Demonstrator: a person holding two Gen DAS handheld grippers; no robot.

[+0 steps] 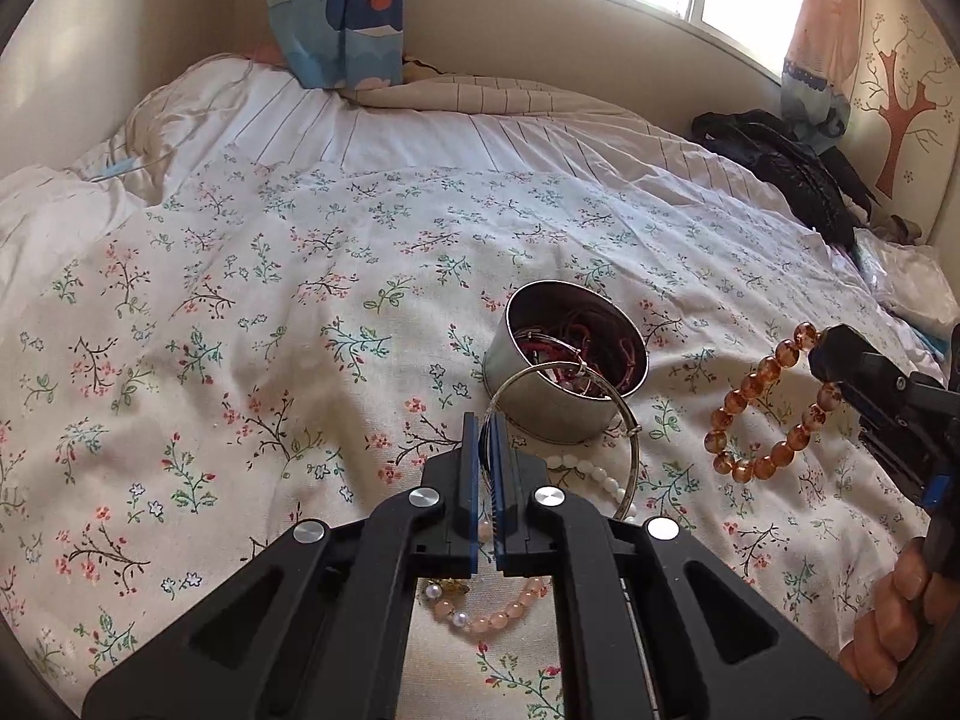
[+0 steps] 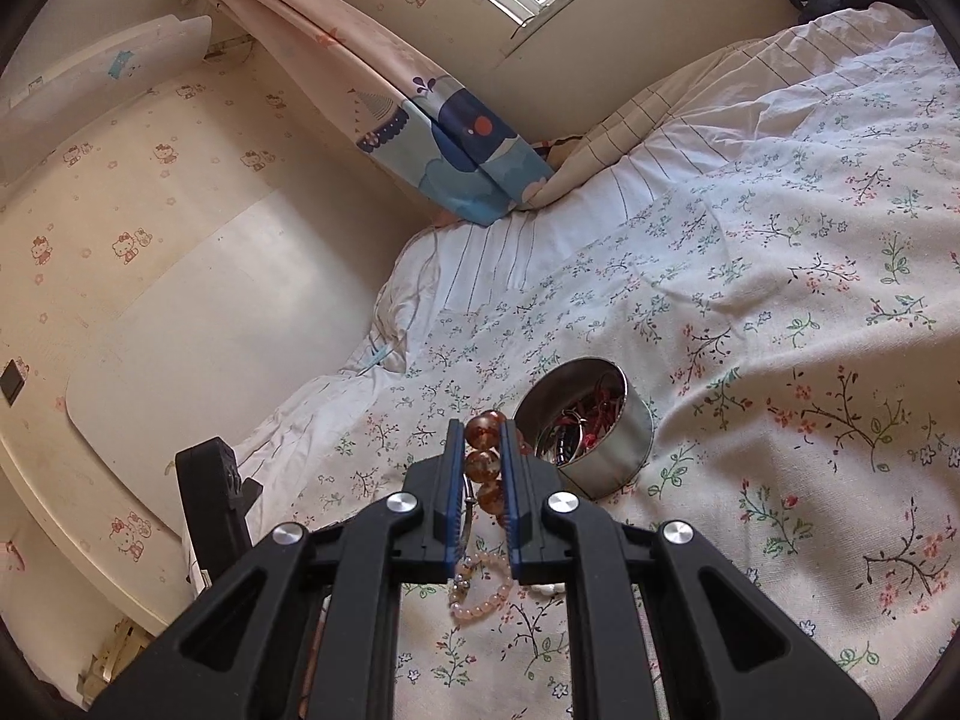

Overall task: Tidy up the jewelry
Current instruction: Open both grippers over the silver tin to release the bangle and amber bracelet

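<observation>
- Left gripper (image 1: 485, 438), just in front of the round metal tin (image 1: 558, 384) on the bed (image 1: 240, 300), has its jaws pressed together on a thin silver bangle (image 1: 624, 456); the bangle's far side leans against the tin's rim.
- Right gripper (image 2: 483, 450) is clamped on an amber bead bracelet (image 2: 483, 463), which hangs off the bed to the right of the tin in the left wrist view.
- Inside the tin lie red cords (image 1: 600, 348) and a metal ring.
- White bead bracelet (image 1: 594, 477) lies on the bed just in front of the tin, partly inside the bangle's loop.
- Pink bead bracelet (image 1: 492, 621) lies nearer still, under the left gripper.
- Black bag (image 1: 786, 168) sits well behind the tin, by the wall.
</observation>
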